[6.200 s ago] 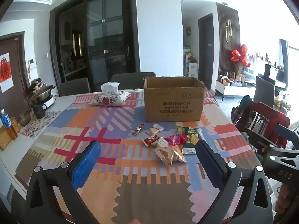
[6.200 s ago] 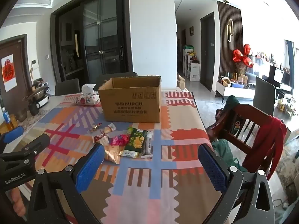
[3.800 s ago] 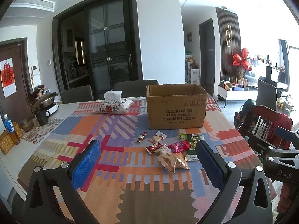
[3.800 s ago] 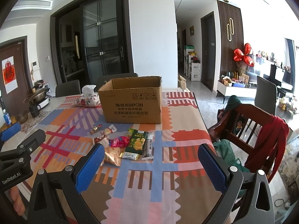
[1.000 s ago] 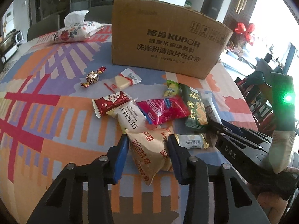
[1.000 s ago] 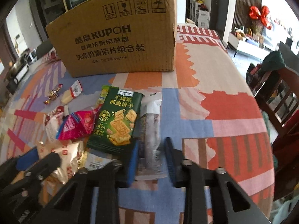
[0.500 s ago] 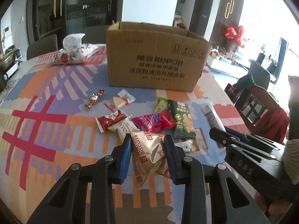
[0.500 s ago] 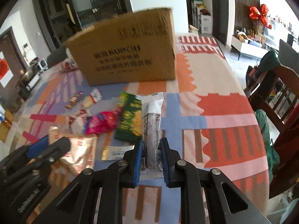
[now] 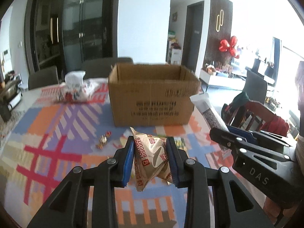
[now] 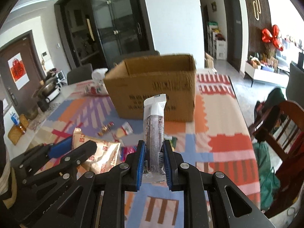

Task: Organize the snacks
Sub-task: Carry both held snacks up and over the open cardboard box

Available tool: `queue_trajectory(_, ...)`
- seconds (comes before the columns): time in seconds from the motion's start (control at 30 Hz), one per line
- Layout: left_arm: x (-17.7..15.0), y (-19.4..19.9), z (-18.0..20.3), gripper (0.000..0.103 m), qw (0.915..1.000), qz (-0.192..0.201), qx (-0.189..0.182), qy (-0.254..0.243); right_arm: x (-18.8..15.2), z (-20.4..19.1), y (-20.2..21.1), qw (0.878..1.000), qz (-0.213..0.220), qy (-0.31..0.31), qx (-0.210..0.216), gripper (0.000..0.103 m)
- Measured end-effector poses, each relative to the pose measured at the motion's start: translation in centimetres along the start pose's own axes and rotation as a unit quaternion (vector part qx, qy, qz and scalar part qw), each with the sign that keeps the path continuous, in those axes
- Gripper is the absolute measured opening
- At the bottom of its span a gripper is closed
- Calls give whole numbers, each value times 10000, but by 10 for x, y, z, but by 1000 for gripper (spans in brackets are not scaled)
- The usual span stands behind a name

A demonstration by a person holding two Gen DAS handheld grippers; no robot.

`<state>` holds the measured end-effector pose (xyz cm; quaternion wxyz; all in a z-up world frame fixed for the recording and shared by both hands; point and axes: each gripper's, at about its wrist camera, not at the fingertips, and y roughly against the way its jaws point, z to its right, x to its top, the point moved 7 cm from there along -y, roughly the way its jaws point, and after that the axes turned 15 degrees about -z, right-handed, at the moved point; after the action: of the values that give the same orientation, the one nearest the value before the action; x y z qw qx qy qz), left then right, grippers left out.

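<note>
Both snacks are now off the counter (image 9: pixel 57 117), which half a second ago was only partly true: the left hand-held gripper (image 9: pixel 150 157) then had its blue pads around the fortune biscuit bag (image 9: pixel 152 159) low over the pile, and now the bag hangs clear of the patterned cloth, pinched at its middle with its printed side facing the camera. The right hand-held gripper (image 10: pixel 153 163) is likewise closed on the long clear-and-white snack stick (image 10: pixel 154 131), gripping its near end so the packet stands up and points away toward the far side. A second ago both tools were still down among the wrappers; since then they have risen and the view has levelled out, so the open cardboard box (image 10: pixel 155 87) sits straight ahead, farther along the counter, with its inside rim showing. The rest of the snacks stay behind on the cloth: a gold-wrapped candy (image 10: pixel 105 128), a small pale packet (image 10: pixel 123 130) and a pink wrapper (image 10: pixel 127 150), between the grippers and the box. I judge the pick-up done for two items at once, and what remains is to carry them over the near wall of the box and let go, the tall stick needing the more clearance.
</note>
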<state>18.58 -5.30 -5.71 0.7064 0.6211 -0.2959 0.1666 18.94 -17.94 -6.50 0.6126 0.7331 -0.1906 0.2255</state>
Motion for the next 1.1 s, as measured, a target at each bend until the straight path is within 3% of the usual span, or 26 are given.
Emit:
queue_trajectory(0.33, 65, 17, -14, 32, 9976, 585, 295, -223, 59, -4, 13, 9992, 366, 154, 68, 20)
queue_trajectory(0.6, 114, 10, -28, 32, 9958, 782, 396, -279, 107, -5, 10, 9988, 437, 229, 71, 20)
queue_trajectory(0.8, 144, -12, -31, 22, 9968, 648, 372, -287, 141, -3, 1, 9988, 402, 258, 66, 20)
queue_trajectory(1.1, 186, -60, -28, 17, 9979, 332, 395, -385, 179, 12, -39, 9998, 78, 98, 129, 20)
